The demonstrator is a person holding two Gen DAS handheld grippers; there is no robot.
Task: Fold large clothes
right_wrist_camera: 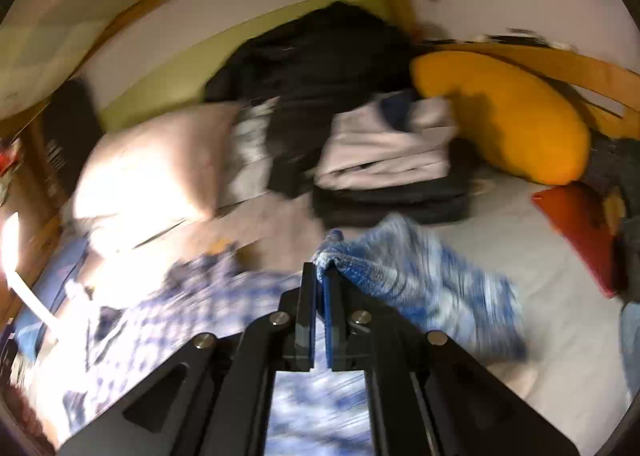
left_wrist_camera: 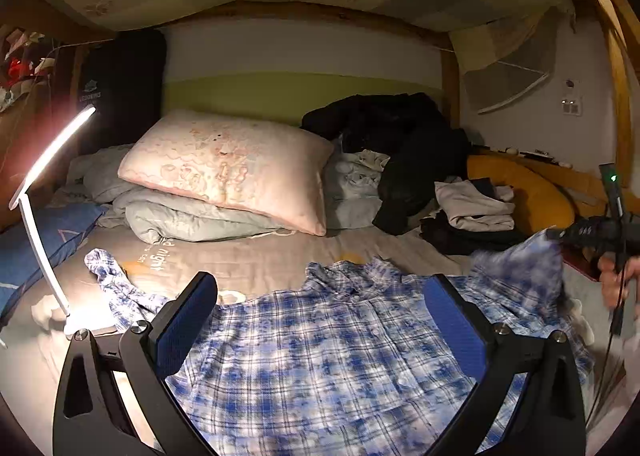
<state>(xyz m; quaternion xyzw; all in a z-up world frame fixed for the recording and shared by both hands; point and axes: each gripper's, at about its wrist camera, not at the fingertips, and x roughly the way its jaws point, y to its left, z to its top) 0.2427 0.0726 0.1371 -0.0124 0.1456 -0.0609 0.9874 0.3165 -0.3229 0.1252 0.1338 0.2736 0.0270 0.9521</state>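
Note:
A blue-and-white plaid shirt (left_wrist_camera: pixel 320 352) lies spread on the bed, collar toward the pillow, one sleeve (left_wrist_camera: pixel 116 288) stretched out to the left. My left gripper (left_wrist_camera: pixel 320 296) is open and empty, hovering over the shirt's body. My right gripper (right_wrist_camera: pixel 320 276) is shut on the shirt's right sleeve (right_wrist_camera: pixel 416 272) and holds it lifted off the bed; this view is motion-blurred. In the left wrist view the right gripper (left_wrist_camera: pixel 560 234) shows at the far right with the raised sleeve (left_wrist_camera: pixel 520 268).
A pink pillow (left_wrist_camera: pixel 228 167) on a grey quilt (left_wrist_camera: pixel 184 215) lies at the head. Dark clothes (left_wrist_camera: pixel 400 143), folded clothes (left_wrist_camera: pixel 476 211) and an orange cushion (left_wrist_camera: pixel 532 195) sit back right. A lit desk lamp (left_wrist_camera: pixel 44 215) stands left. A red object (right_wrist_camera: pixel 576 228) lies right.

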